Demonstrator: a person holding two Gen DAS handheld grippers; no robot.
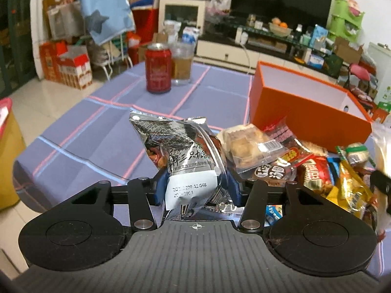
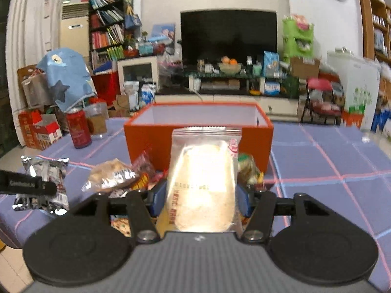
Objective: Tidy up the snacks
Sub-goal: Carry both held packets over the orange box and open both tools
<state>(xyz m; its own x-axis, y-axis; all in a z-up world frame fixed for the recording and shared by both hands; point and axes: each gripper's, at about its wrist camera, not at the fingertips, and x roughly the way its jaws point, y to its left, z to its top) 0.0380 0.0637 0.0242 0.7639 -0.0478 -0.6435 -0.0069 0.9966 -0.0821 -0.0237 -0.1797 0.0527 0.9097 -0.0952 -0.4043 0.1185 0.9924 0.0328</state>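
My left gripper (image 1: 195,185) is shut on a silver snack bag (image 1: 180,151) and holds it above the blue checked tablecloth (image 1: 85,134). To its right lies a pile of snack packets (image 1: 293,163). An open orange box (image 1: 303,102) stands behind the pile. My right gripper (image 2: 201,195) is shut on a clear packet with a pale cake (image 2: 205,183), held upright in front of the orange box (image 2: 195,131). The silver bag (image 2: 44,183) and the left gripper show at the left of the right wrist view. The snack pile (image 2: 114,175) lies between.
A red can (image 1: 157,67) and a plastic cup of brown drink (image 1: 182,63) stand at the table's far left; they also show in the right wrist view, can (image 2: 78,129) and cup (image 2: 96,119). Cluttered TV stand and cartons lie beyond the table.
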